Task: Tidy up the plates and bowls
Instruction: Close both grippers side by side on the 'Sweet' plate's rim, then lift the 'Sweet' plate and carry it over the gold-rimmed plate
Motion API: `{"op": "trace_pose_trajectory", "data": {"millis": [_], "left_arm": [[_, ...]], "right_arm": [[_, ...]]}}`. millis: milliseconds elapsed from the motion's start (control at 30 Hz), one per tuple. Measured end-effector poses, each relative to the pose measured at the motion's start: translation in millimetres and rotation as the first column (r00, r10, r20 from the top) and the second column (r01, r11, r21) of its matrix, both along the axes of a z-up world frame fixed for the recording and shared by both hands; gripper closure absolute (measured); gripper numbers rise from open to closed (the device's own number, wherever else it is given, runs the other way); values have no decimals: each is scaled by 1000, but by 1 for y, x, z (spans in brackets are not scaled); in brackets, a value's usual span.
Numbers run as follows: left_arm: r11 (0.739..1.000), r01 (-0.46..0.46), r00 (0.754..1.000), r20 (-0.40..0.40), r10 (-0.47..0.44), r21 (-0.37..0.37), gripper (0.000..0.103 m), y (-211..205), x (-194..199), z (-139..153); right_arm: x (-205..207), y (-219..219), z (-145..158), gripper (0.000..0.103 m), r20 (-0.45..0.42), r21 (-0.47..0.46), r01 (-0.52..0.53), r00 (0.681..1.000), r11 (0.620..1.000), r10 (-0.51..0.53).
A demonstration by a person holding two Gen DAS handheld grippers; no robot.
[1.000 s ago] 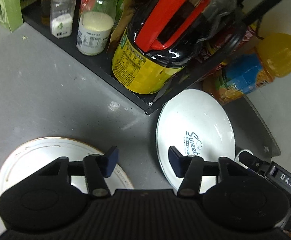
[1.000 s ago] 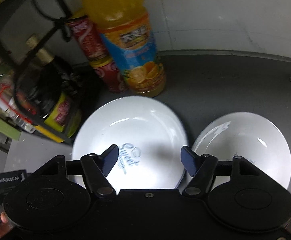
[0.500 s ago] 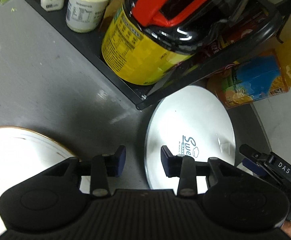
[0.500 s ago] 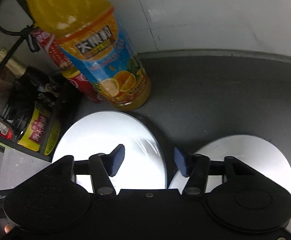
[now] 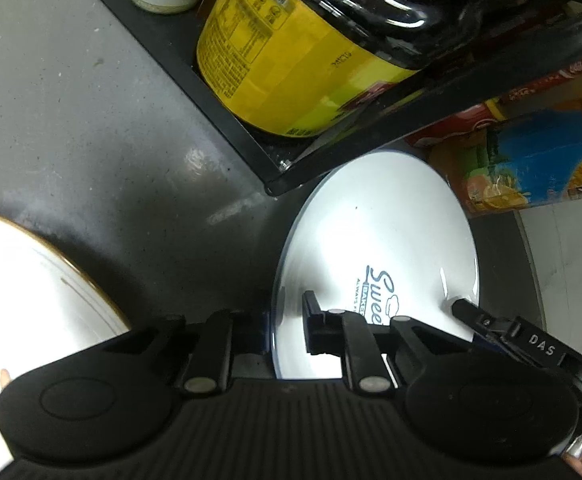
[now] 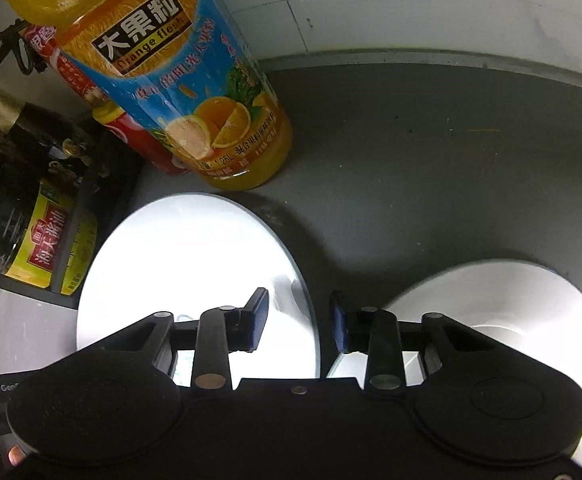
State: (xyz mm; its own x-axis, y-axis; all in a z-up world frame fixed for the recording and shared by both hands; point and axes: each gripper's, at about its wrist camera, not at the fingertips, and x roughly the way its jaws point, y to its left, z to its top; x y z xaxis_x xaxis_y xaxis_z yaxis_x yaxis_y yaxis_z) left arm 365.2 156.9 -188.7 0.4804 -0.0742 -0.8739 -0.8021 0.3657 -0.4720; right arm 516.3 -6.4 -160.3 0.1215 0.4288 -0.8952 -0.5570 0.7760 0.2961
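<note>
Our grippers straddle opposite rims of the round white printed plate.
Left gripper nearly pinching; right gripper fingers apart.

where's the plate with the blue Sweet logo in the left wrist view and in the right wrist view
Left wrist: plate with the blue logo lies right of centre, its near-left rim between the left hand-held gripper fingers.
Right wrist: same plate, lower left, logo hidden, its right rim between the right hand-held gripper fingers.
Shared landmark: orange juice bottle just beyond it.
</note>
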Motion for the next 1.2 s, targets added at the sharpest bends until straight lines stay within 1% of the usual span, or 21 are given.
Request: {"op": "trace_pose_trajectory", "data": {"millis": [100, 167, 200, 233, 267, 333, 400, 467, 633, 733, 900, 1133, 1200], "left_arm": [[1000, 8, 1000, -3, -8, 1, 89, 1, 0, -1], [1000, 4, 1000, 2, -4, -10, 89, 2, -1, -2], [1000, 0, 1000, 2, 0, -13, 92, 2, -1, -3], [1000, -2, 1000, 3, 2, -13, 92, 2, -3, -2], [1000, -1, 1000, 4, 1, -10, 92, 2, -3, -2], [999, 29, 1000, -7, -29, 25, 92, 1, -1, 1], [999, 41, 999, -15, -40, 35, 92, 3, -1, 4], [999, 44, 999, -3, -44, 31, 93, 5, -2, 7], [995, 72, 997, 17, -73, 64, 93, 6, -1, 18], [994, 84, 996, 19, -86, 64, 93, 9, -2, 22], [992, 109, 993, 31, -111, 68, 93, 10, -6, 30], [990, 125, 991, 34, -127, 59, 93, 14, -17, 37], [987, 142, 989, 32, -145, 77, 93, 13, -19, 42]], "right_arm": [[-2, 2, -5, 72, -22, 3, -10, 1000, 1000, 10], [-8, 3, -7, 73, -5, -7, -18, 1000, 1000, 18], [-9, 5, -7, 73, 0, -11, -18, 1000, 1000, 18], [-9, 5, -7, 76, -10, -13, -8, 1000, 1000, 8], [-8, 7, -7, 82, -21, -20, 2, 1000, 1000, -2], [-5, 4, -7, 85, -50, -27, 18, 999, 999, -20], [-8, 2, -4, 86, -44, -22, 7, 999, 1000, -8], [-10, -1, 1, 88, -33, -12, 4, 999, 1000, -5], [-16, -13, 16, 93, -32, 22, 19, 999, 1000, -19], [-18, -20, 25, 94, -36, 32, 30, 999, 999, -29], [-27, -31, 31, 95, -48, 56, 58, 997, 997, -55], [-49, -38, 39, 95, -48, 98, 103, 994, 990, -98], [-55, -40, 42, 95, -46, 108, 110, 993, 988, -106]]}}
